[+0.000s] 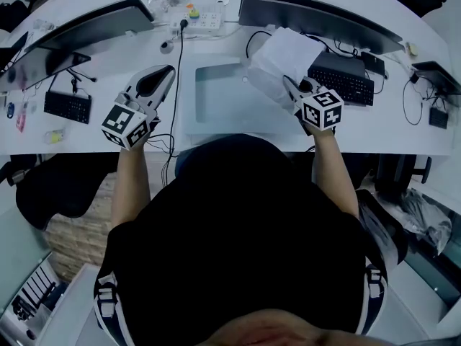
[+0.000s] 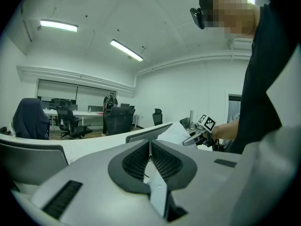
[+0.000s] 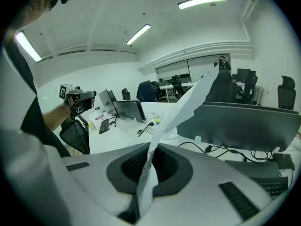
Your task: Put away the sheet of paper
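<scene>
The white sheet of paper [image 1: 281,60] hangs crumpled above the desk, right of centre, in front of the right monitor. My right gripper [image 1: 289,85] is shut on its lower edge. In the right gripper view the sheet [image 3: 197,95] rises from between the closed jaws of that gripper [image 3: 151,150] and bends up to the right. My left gripper [image 1: 166,72] hovers over the left part of the desk, shut, with nothing in it. In the left gripper view its jaws [image 2: 150,147] meet on empty air, and the paper [image 2: 175,133] and the right gripper [image 2: 200,136] show beyond them.
A grey mat [image 1: 220,103] lies on the white desk [image 1: 144,139] between the grippers. Two monitors [image 1: 94,24] [image 1: 317,16] stand at the back, with a power strip [image 1: 198,20] between them. A black keyboard [image 1: 342,83] sits right, a smaller one [image 1: 67,107] left. A cable [image 1: 180,56] crosses the desk.
</scene>
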Available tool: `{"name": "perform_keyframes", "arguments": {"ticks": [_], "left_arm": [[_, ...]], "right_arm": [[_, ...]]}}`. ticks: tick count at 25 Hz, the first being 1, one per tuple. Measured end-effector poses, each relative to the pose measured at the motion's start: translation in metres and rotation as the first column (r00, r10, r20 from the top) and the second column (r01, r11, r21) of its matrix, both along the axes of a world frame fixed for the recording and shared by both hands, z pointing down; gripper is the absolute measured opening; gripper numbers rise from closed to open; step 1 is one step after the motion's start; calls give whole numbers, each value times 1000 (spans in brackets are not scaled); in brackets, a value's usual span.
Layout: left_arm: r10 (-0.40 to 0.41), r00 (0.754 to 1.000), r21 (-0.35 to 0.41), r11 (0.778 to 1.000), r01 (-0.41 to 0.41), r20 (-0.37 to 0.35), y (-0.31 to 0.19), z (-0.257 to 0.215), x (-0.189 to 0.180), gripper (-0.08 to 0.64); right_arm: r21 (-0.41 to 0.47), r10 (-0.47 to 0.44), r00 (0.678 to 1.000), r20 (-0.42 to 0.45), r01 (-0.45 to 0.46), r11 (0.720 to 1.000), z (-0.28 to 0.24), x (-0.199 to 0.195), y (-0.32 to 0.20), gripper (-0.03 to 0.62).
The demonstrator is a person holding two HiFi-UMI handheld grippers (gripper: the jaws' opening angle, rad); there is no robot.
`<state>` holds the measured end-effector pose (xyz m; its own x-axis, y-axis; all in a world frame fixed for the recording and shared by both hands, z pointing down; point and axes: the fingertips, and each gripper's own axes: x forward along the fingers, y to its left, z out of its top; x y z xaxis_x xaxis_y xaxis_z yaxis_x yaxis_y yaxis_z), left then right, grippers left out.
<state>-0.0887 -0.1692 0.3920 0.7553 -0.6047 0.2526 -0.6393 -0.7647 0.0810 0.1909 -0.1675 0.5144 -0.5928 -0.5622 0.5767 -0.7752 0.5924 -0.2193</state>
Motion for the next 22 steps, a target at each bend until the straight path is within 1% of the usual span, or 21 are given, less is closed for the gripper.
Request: {"name": "perform_keyframes", "arguments": {"ticks": [12, 22], "left_arm": [[2, 1000, -11, 1000, -2, 3, -1, 5, -1, 33], [3, 999, -15, 1000, -2, 39, 0, 12, -3, 34]], "right_arm": [[-68, -29, 999, 16, 30, 997, 22, -12, 8, 14], [-139, -18, 998, 55, 26, 990, 46, -10, 12, 14]]}}
